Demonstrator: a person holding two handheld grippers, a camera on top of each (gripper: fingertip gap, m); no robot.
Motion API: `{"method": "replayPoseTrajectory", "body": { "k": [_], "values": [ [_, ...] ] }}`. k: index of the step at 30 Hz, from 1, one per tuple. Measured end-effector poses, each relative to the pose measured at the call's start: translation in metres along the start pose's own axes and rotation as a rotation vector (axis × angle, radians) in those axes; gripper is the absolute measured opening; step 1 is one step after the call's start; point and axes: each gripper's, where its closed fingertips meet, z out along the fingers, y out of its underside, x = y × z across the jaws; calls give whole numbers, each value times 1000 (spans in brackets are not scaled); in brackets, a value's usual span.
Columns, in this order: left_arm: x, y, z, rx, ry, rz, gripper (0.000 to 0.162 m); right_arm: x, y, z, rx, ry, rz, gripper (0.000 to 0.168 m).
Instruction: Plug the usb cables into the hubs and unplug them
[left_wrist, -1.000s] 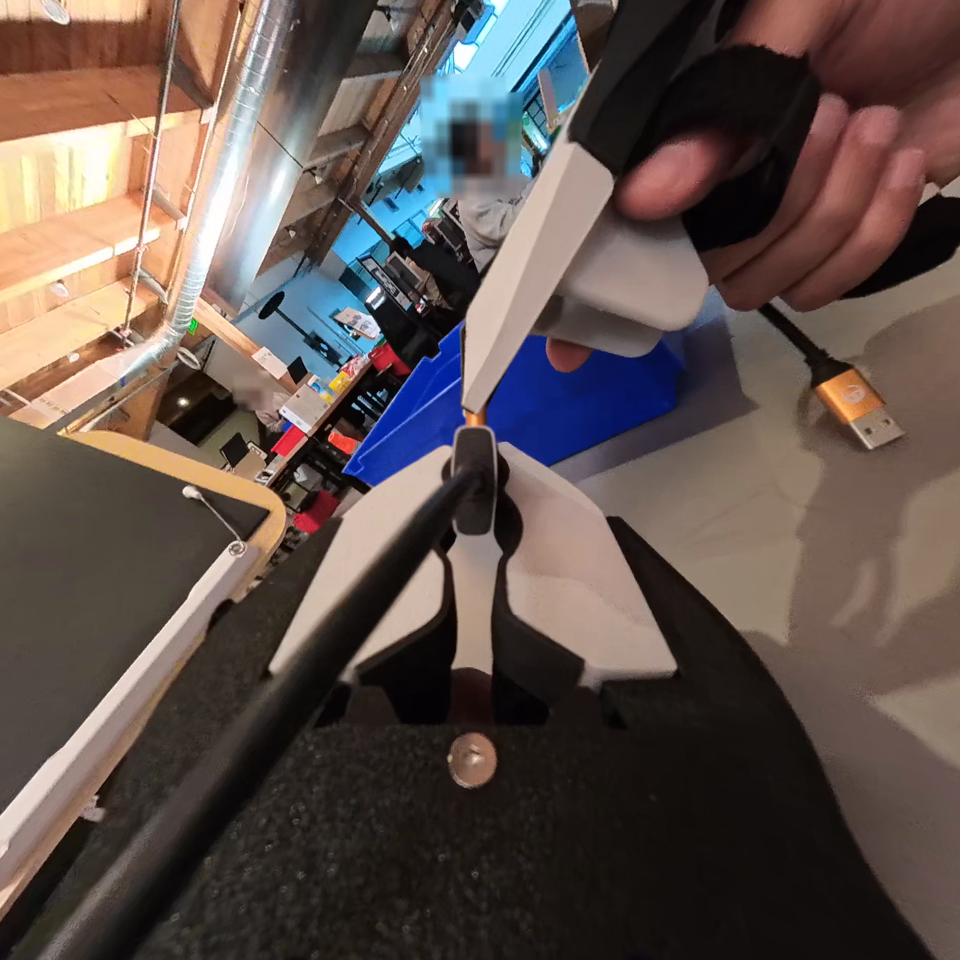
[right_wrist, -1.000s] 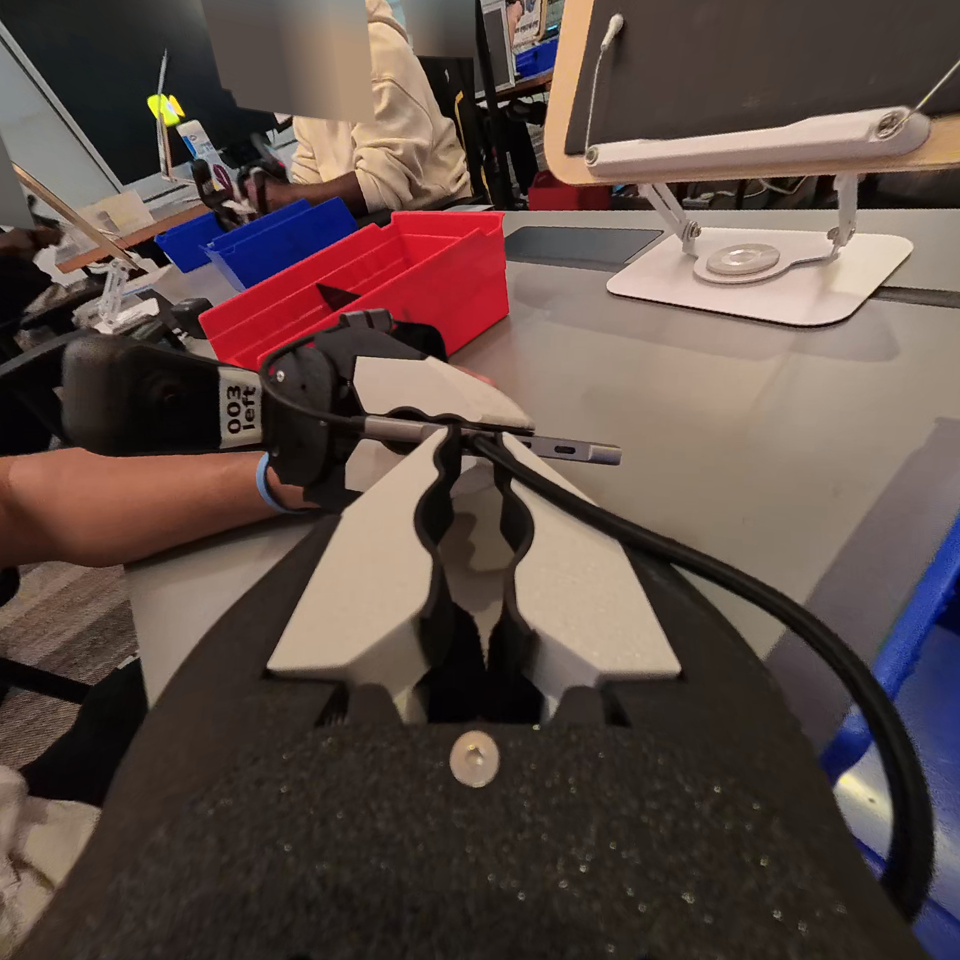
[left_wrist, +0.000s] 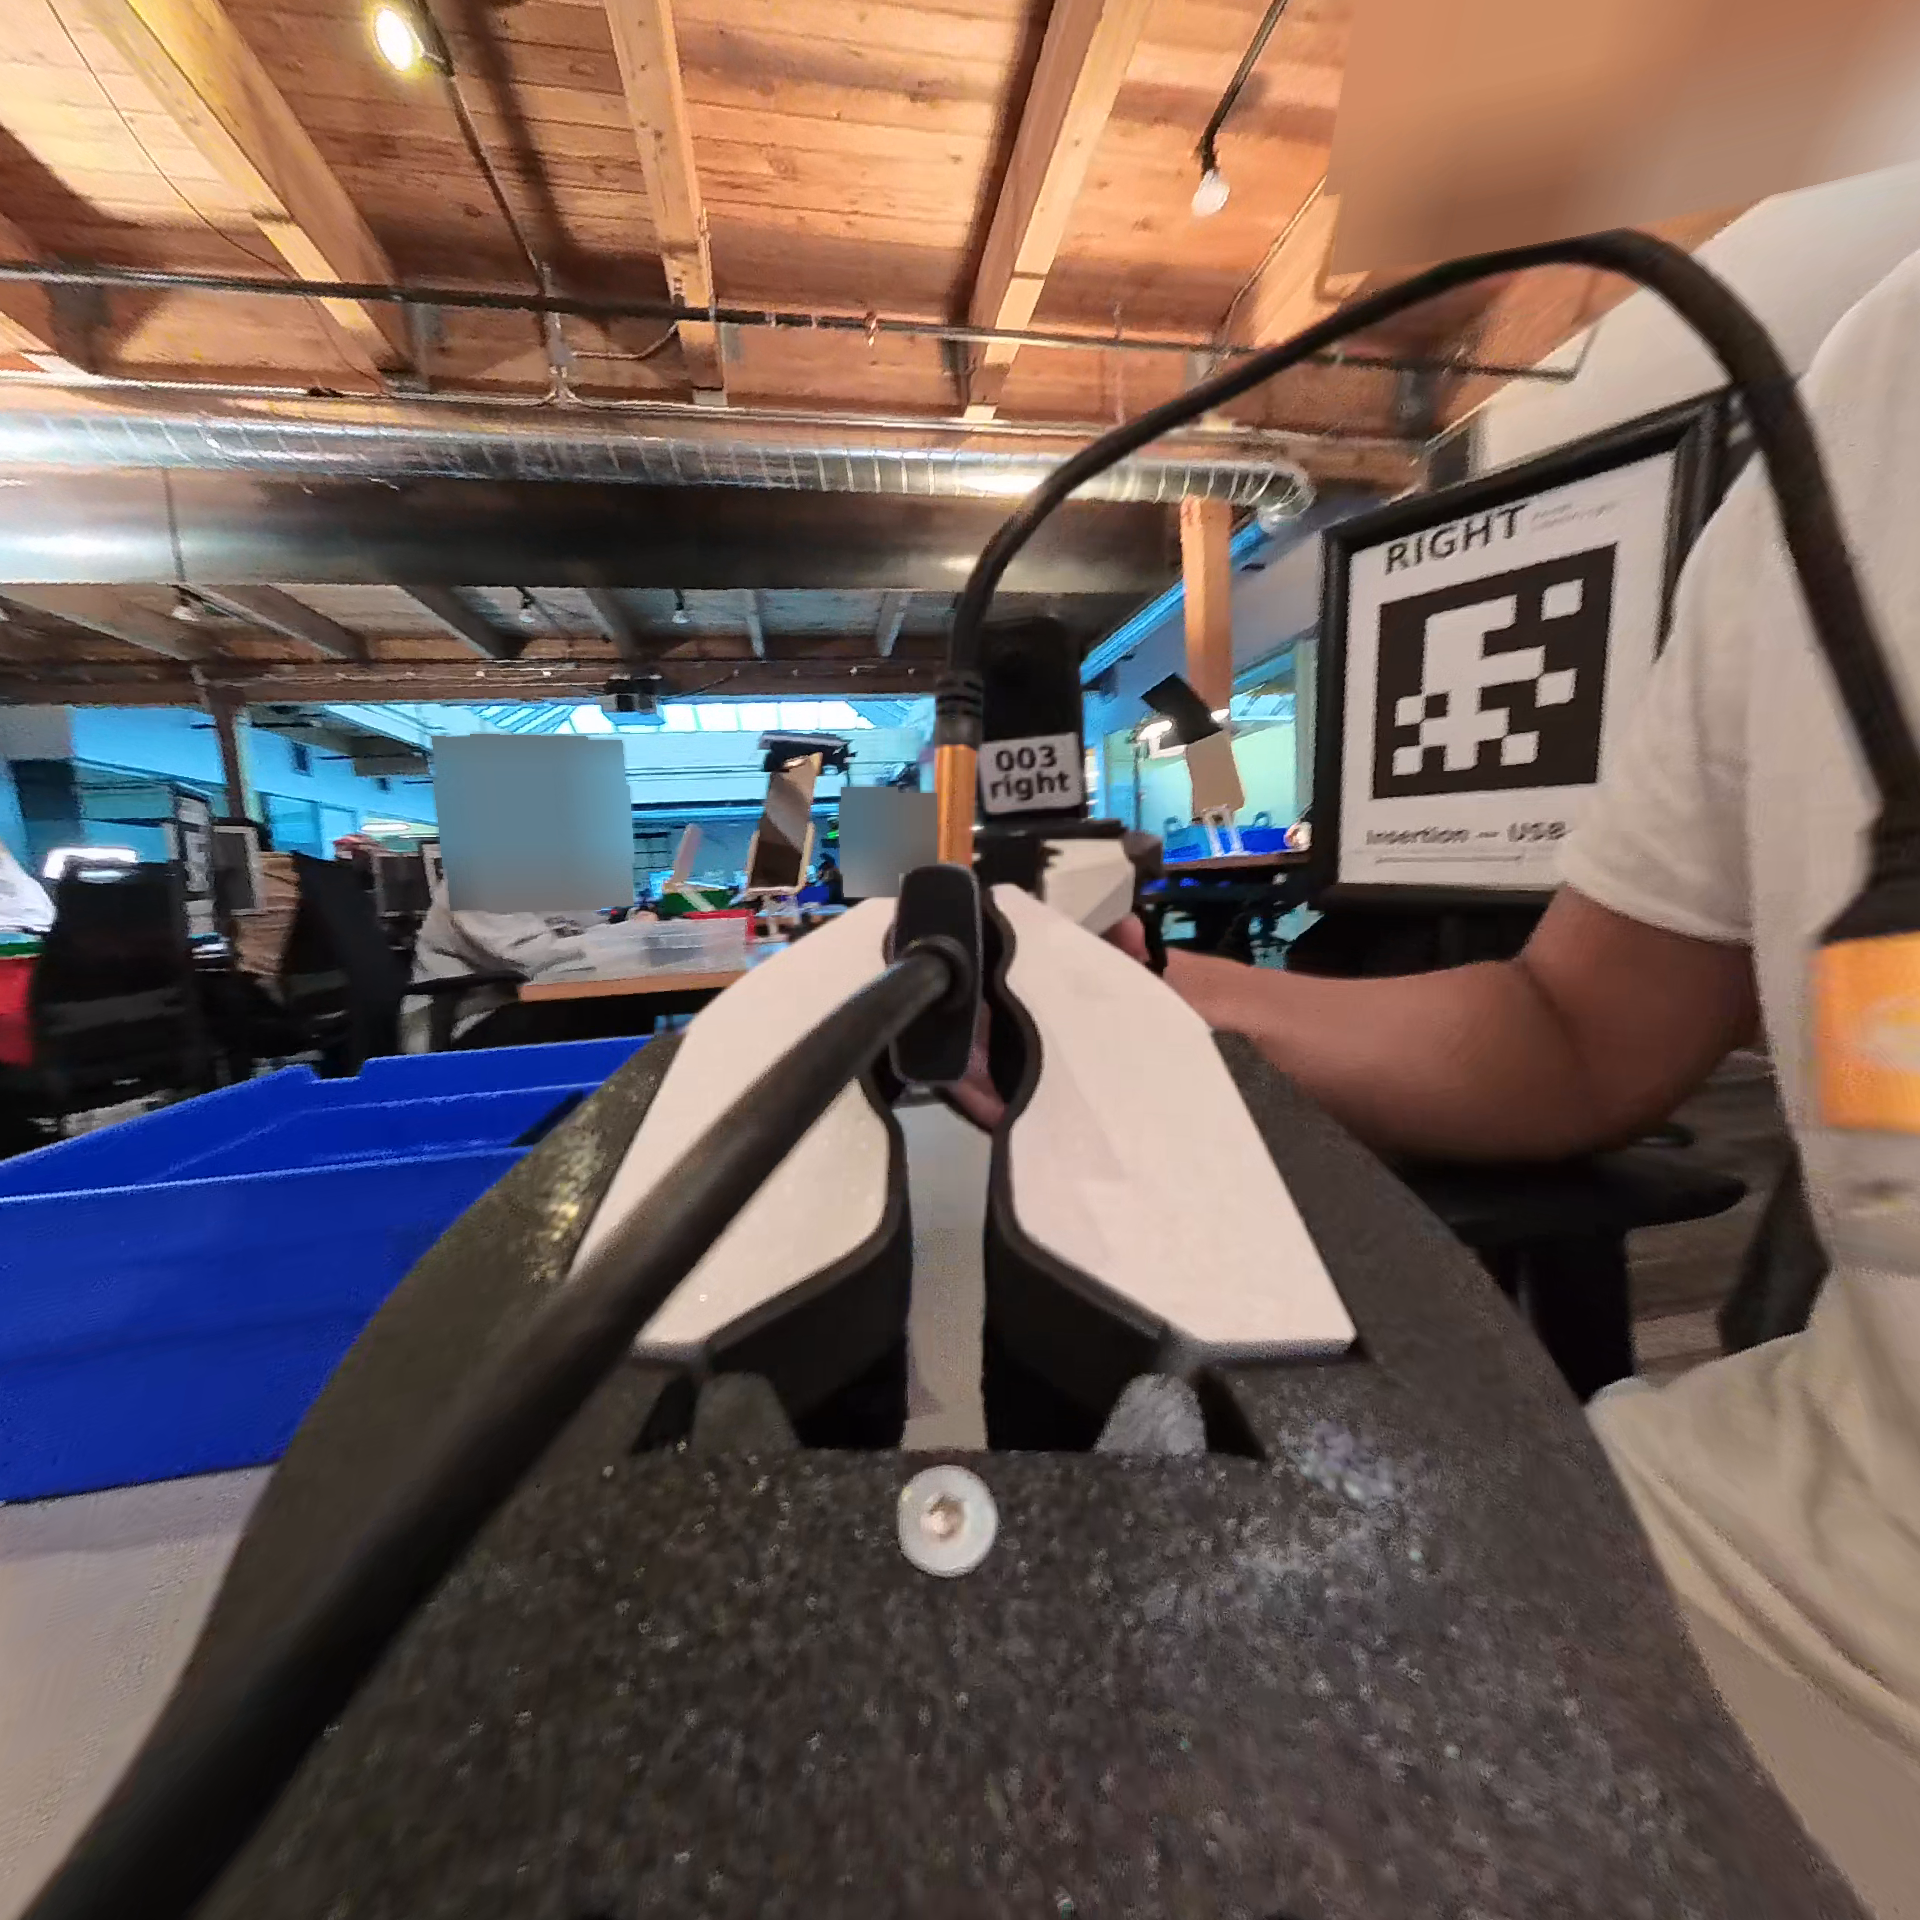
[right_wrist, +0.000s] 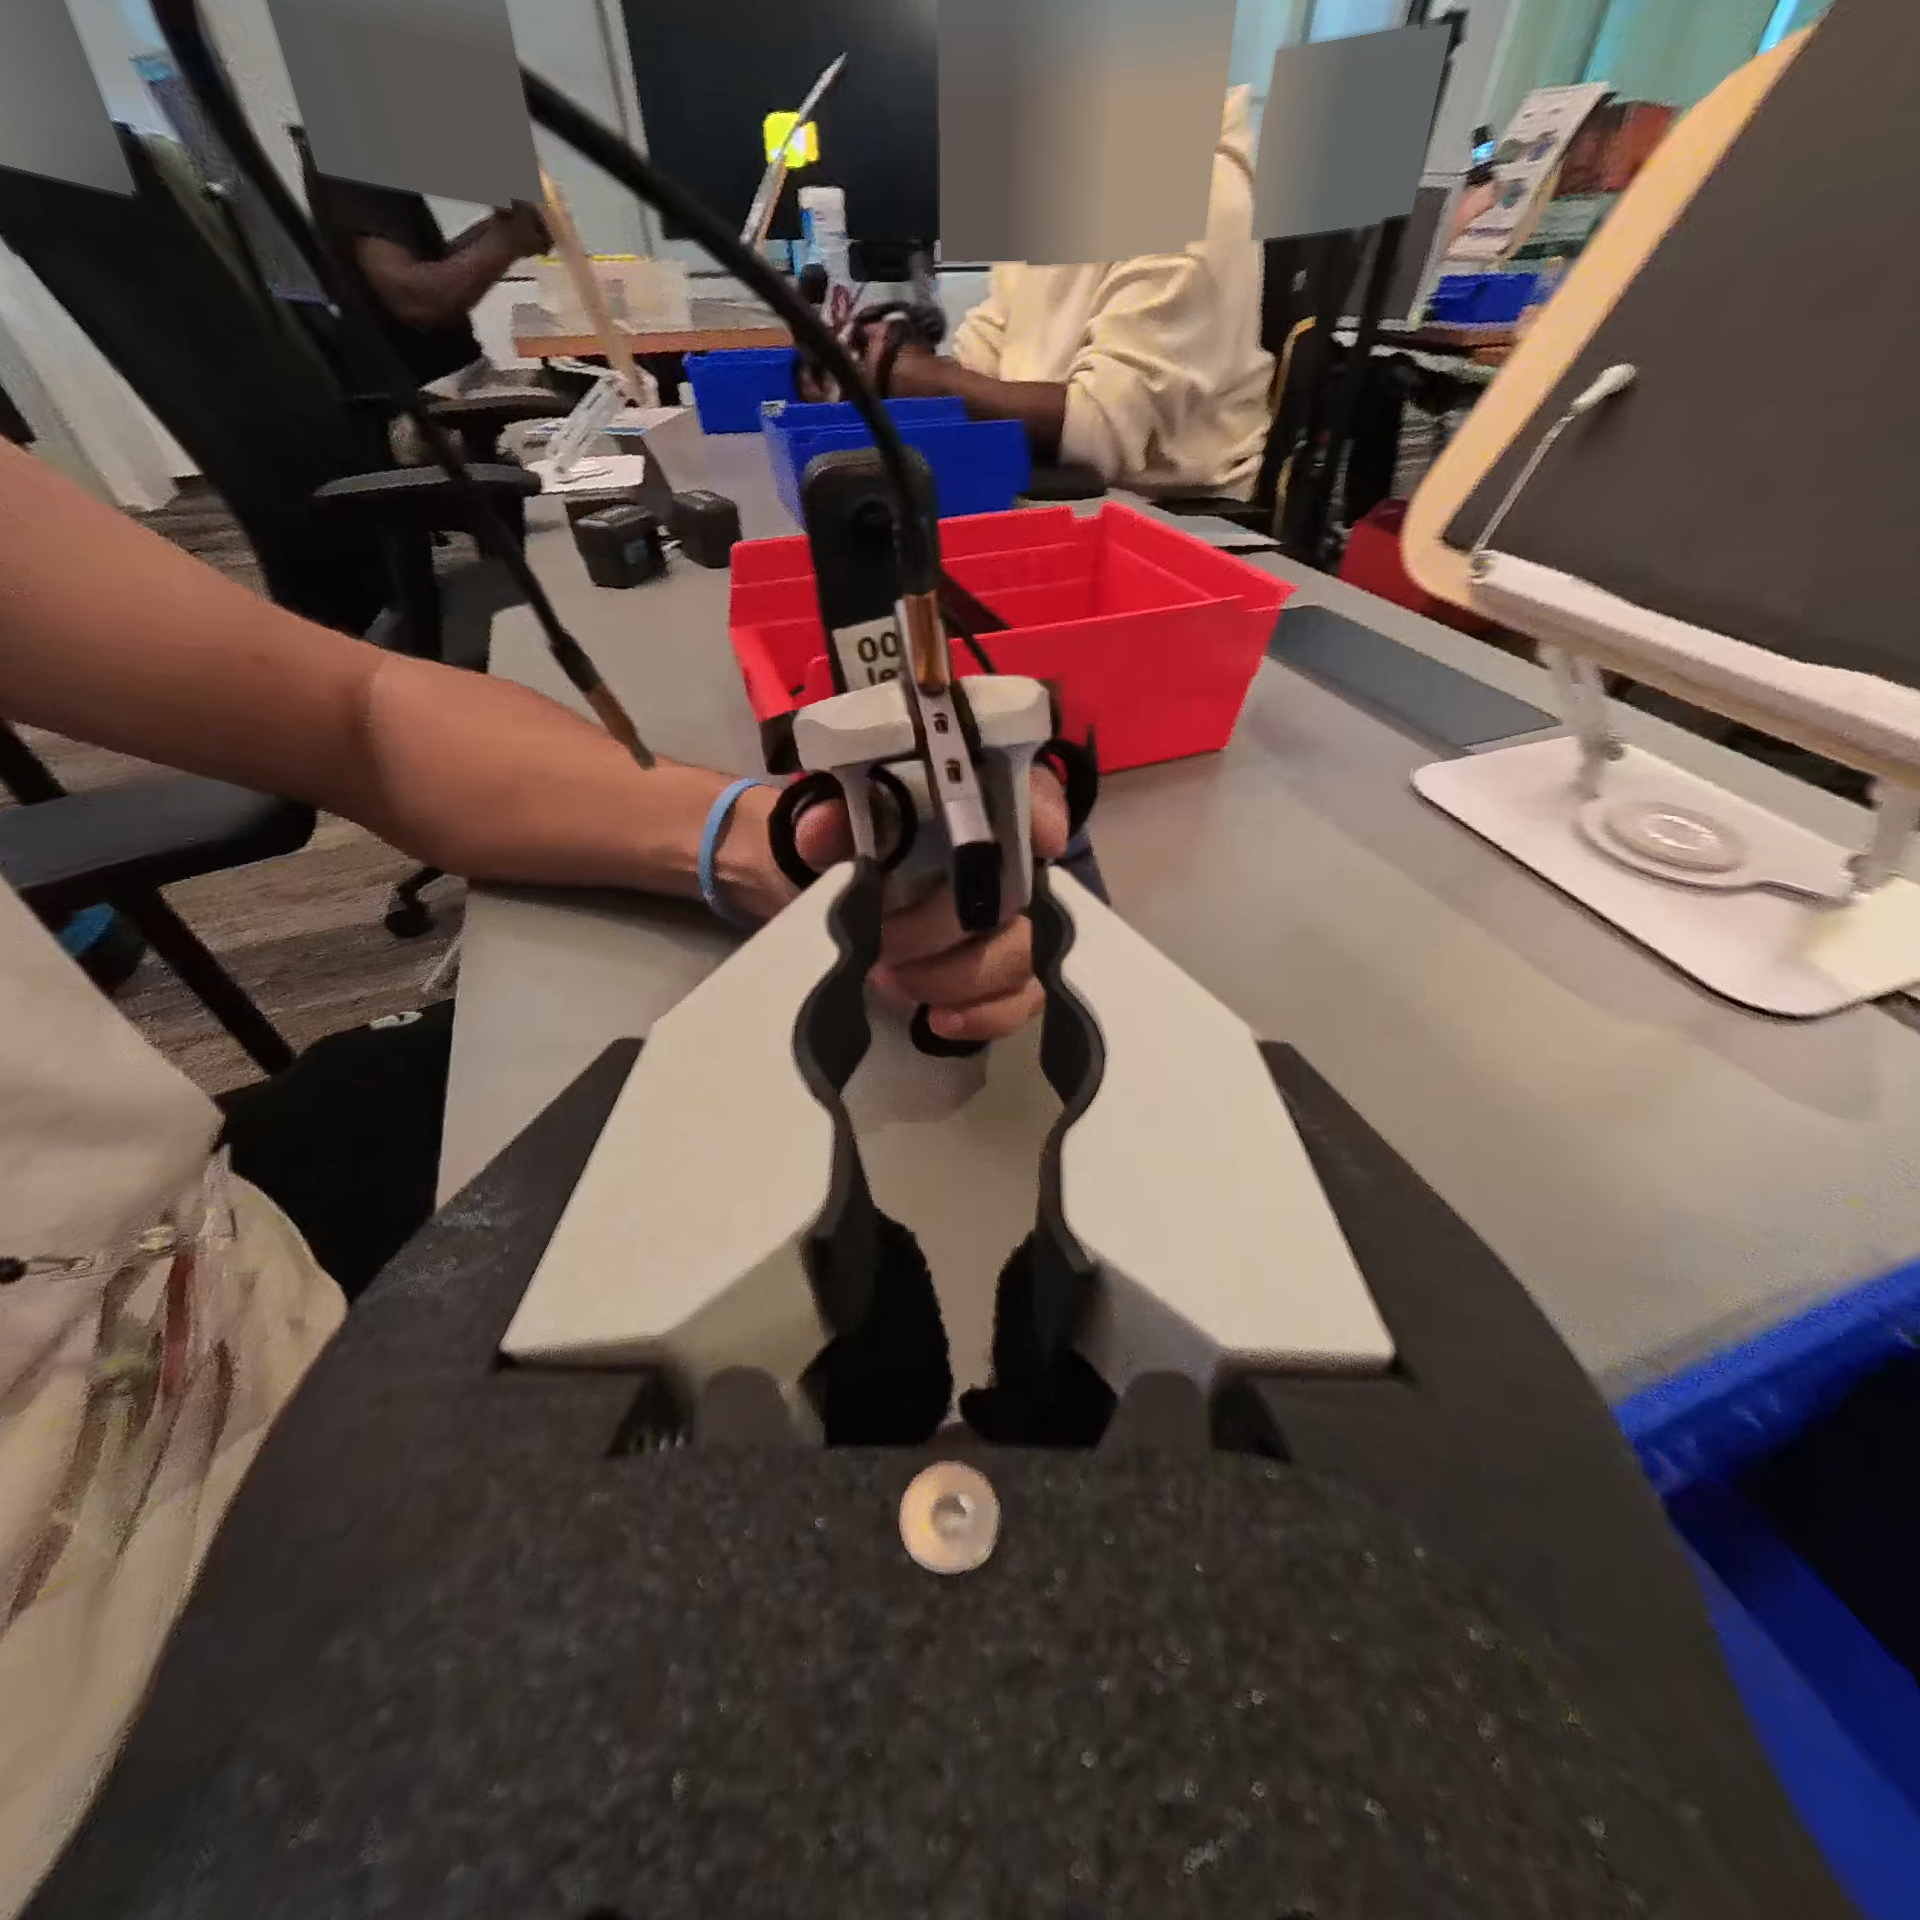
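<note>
Left tongs (left_wrist: 940, 977) grip hub (right_wrist: 961, 805); right tongs (right_wrist: 940, 940) agape.

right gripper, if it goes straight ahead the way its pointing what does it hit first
Most likely the left gripper, held up directly ahead and clamping a grey adapter with a cable plugged in. The adapter's dark lower end sits nearest the right gripper; depth is unclear.

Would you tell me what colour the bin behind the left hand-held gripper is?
Red bin; the right wrist view shows it best.
</note>
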Motion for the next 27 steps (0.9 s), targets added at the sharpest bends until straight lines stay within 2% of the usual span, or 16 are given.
{"method": "replayPoseTrajectory", "body": {
  "k": [3,7,8,11,21,27],
  "values": [
    [10,5,4,-31,47,-1,10,-8,-3,14,23,-46,-2,26],
    [13,3,7,0,54,-34,9,-10,10,27,-52,-51,-25,8],
    [14,3,7,-1,53,-23,10,-11,7,28,-22,-38,-54,5],
    [14,1,7,-6,69,-37,10,-11,4,29,22,-12,-84,5],
    [14,21,2,-99,107,-47,10,-12,11,23,-57,-37,-73,8],
    [1,24,0,-96,39,-86,14,2,10,23,-63,78,-163,7]
  ]
}}
